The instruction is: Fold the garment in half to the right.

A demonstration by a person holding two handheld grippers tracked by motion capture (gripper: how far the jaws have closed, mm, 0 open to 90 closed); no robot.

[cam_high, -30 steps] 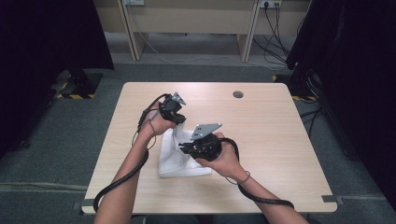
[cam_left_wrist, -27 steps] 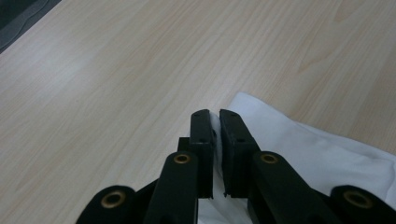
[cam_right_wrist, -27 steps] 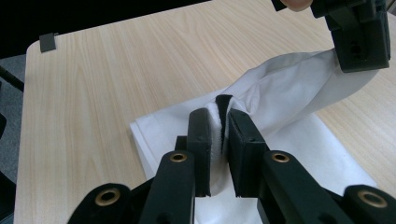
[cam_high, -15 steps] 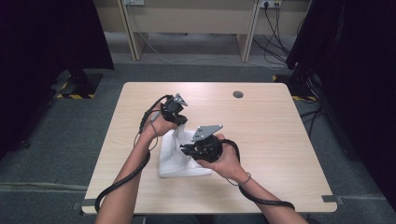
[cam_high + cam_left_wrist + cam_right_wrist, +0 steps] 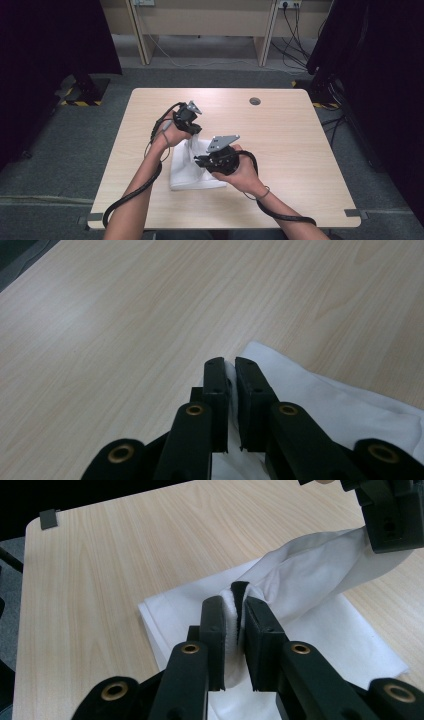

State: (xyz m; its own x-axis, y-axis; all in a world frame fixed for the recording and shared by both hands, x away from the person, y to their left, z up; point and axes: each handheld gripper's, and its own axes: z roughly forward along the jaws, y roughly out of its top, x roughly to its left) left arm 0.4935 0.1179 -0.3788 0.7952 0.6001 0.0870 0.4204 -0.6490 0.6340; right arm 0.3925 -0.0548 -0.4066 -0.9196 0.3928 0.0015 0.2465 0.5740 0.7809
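Left gripper [image 5: 192, 131]: I held it over the far left part of the white cloth [image 5: 187, 172]. In the left gripper view [image 5: 232, 390] its two black jaws stood almost together, with a thin edge of cloth pinched between them.

Right gripper [image 5: 202, 161]: I held it nearer to me, over the middle of the cloth. In the right gripper view [image 5: 235, 617] its jaws were drawn close and clamped a bunched fold of the cloth [image 5: 300, 580] between the pads.

Cloth, position: it lay on the table [image 5: 300, 145], left of centre and towards my side. Its lower part lay flat on the wood as a folded sheet.

Cloth, shape: between my two grippers a band of fabric was lifted off the flat part. In the right gripper view this band ran from my right gripper up to the left gripper [image 5: 390, 515] at the top right corner, hanging slightly slack.

Cloth, corner: in the left gripper view a rounded corner of the cloth [image 5: 320, 395] rested on the wood just beyond the jaw tips, and the rest spread to the right.

Table: light wood grain, with a round grey cap [image 5: 255, 101] in the far part, well apart from the cloth.

Hands: my left hand [image 5: 172, 135] wrapped the left gripper body; my right hand [image 5: 245, 172] wrapped the right gripper body from below.

Cables: a black cable [image 5: 135, 192] trailed along my left forearm, and another looped beside my right wrist.
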